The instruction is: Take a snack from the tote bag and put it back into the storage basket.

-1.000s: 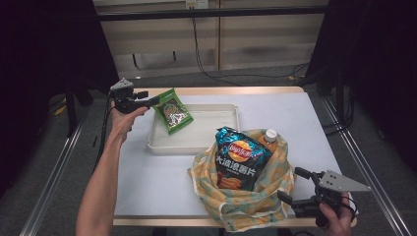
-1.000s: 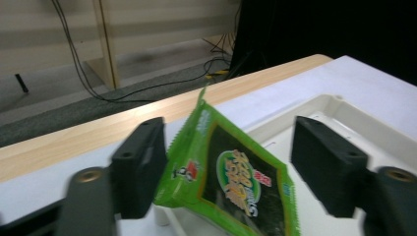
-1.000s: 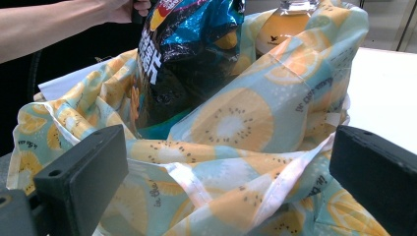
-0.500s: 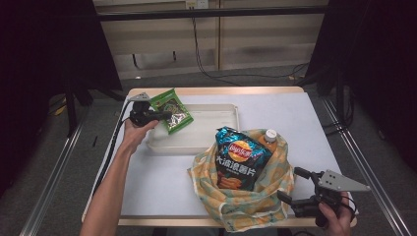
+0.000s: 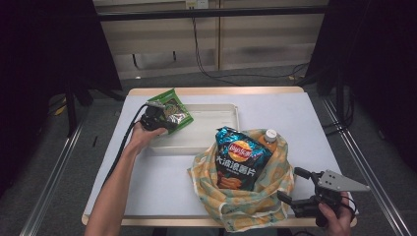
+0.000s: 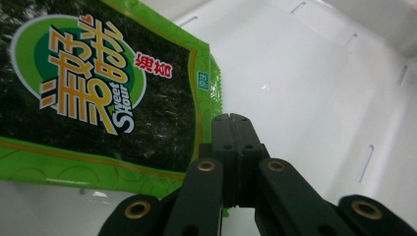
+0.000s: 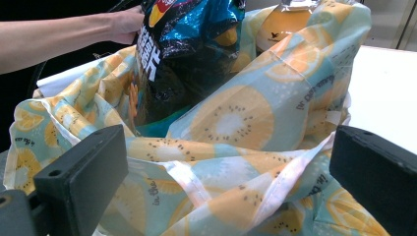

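A green seaweed packet (image 5: pixel 173 109) leans on the left end of the white tray (image 5: pixel 216 129). My left gripper (image 5: pixel 166 123) is at the packet's near edge. In the left gripper view its jaws (image 6: pixel 235 123) are pressed together, and the edge of the packet (image 6: pixel 98 88) runs in under them. A kiwi-print cloth bag (image 5: pixel 231 199) holds a blue chip bag (image 5: pixel 242 158) and an orange-capped bottle (image 5: pixel 270 136). My right gripper (image 5: pixel 290 184) stands open at the bag's near right edge. The bag cloth (image 7: pixel 231 123) lies between its wide jaws, untouched.
The white table (image 5: pixel 157 182) has wooden edges, and the floor drops away all round. Metal rails run along both sides. Cables hang at the back wall. A person's left forearm (image 5: pixel 115 191) reaches across the table's left half.
My left hand has moved right and down from the table's left edge onto the seaweed packet, and its jaws have shut. The right gripper and the cloth bag have stayed put.
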The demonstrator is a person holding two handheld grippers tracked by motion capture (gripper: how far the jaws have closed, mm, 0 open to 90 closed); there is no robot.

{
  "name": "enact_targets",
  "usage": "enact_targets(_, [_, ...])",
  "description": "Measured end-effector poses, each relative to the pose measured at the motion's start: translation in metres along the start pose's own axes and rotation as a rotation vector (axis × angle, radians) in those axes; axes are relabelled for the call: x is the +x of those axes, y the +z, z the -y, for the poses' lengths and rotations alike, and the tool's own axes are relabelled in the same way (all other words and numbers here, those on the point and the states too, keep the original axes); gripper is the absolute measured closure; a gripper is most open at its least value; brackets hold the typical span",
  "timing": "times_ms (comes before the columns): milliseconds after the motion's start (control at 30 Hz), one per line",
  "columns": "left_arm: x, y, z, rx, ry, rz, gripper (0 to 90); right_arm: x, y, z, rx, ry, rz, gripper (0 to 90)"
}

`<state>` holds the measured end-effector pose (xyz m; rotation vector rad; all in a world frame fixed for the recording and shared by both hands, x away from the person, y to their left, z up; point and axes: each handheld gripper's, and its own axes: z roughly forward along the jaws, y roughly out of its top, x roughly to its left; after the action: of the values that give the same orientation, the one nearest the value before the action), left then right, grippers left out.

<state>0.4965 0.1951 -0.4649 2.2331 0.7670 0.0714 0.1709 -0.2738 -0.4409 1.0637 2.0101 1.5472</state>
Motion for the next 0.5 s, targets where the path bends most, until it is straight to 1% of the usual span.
enact_targets(33, [0.001,0.001,-0.002,0.037,0.010,-0.006,90.0,0.000,0.000,0.000,0.001,-0.003,0.000,0.6])
enact_targets(67, [0.001,0.002,-0.005,0.044,0.012,-0.010,90.0,0.000,0.000,0.000,0.002,-0.002,0.002,0.6])
enact_targets(100, [0.001,0.002,-0.006,0.041,0.015,-0.006,90.0,0.000,0.000,0.000,0.002,-0.001,0.002,0.6])
enact_targets(167, [0.000,0.002,-0.009,0.066,0.022,-0.018,90.0,-0.001,-0.001,0.000,0.004,0.001,0.004,0.6])
enact_targets(233, [0.001,0.003,-0.010,0.077,0.026,-0.027,90.0,-0.001,-0.001,0.000,0.004,0.002,0.002,0.6])
enact_targets(333, [0.004,0.004,-0.010,0.089,0.021,-0.046,90.0,-0.001,-0.001,0.000,0.002,0.000,0.000,0.6])
enact_targets(400, [0.005,0.004,-0.011,0.086,0.015,-0.055,90.0,0.000,-0.001,0.000,0.001,0.003,0.001,0.6])
enact_targets(433, [0.006,0.004,-0.012,0.098,0.021,-0.065,90.0,-0.001,-0.002,0.000,0.003,0.000,-0.003,0.6])
enact_targets(467, [0.007,0.003,-0.013,0.115,0.041,-0.070,90.0,-0.001,-0.002,0.000,0.002,0.001,-0.003,0.6])
enact_targets(500, [0.008,0.003,-0.013,0.125,0.045,-0.079,90.0,-0.001,-0.002,0.000,0.003,0.001,-0.003,0.6])
